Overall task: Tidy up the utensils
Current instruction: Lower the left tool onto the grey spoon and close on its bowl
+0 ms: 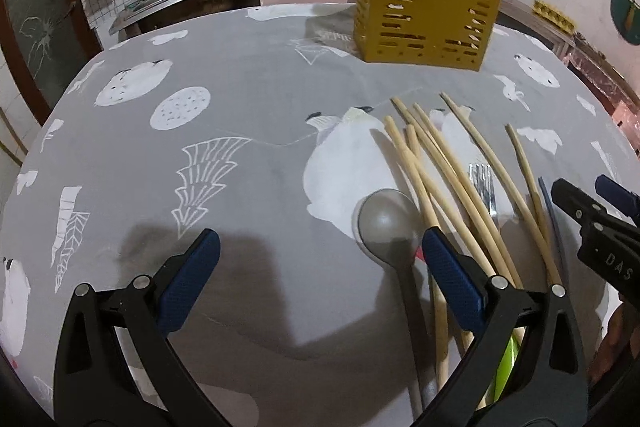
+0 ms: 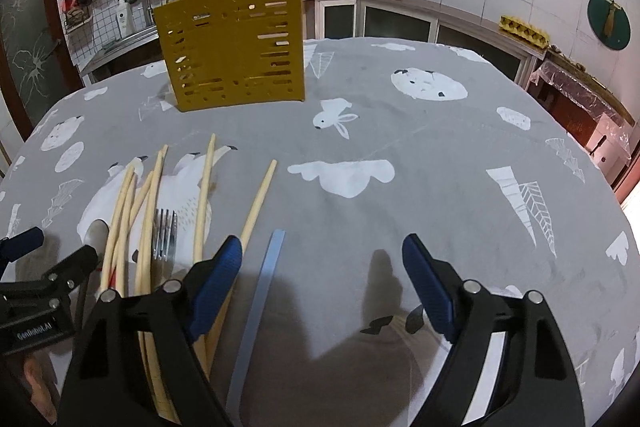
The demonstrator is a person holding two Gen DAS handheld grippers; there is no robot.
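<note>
Left gripper spread wide, pinching nothing, held low over the grey printed tablecloth; its right-hand pad lying over the near ends of the bamboo chopsticks, contact not clear; left pad over bare cloth.

Right gripper likewise spread wide and holding nothing; left pad above the chopstick handles, right pad over bare cloth; seen also from the left wrist at 3 o'clock.

Chopsticks loosely fanned and crossing one another, long axes running from near edge toward far edge, thin tips toward 12 o'clock and the holder, thick ends toward 6 o'clock under the grippers; one stick lying slightly apart at the right of the bunch, tilted toward 1 o'clock.

Grey spoon at the left of the bunch, bowl at 12 o'clock, handle toward 6 o'clock; metal fork among the sticks, tines toward 12 o'clock, handle hidden beneath them; pale blue flat stick just right of the bunch, long axis near to far, leaning slightly toward 1 o'clock.

Yellow slotted utensil holder standing upright at 12 o'clock from the pile, well apart from it, contents hard to tell.
</note>
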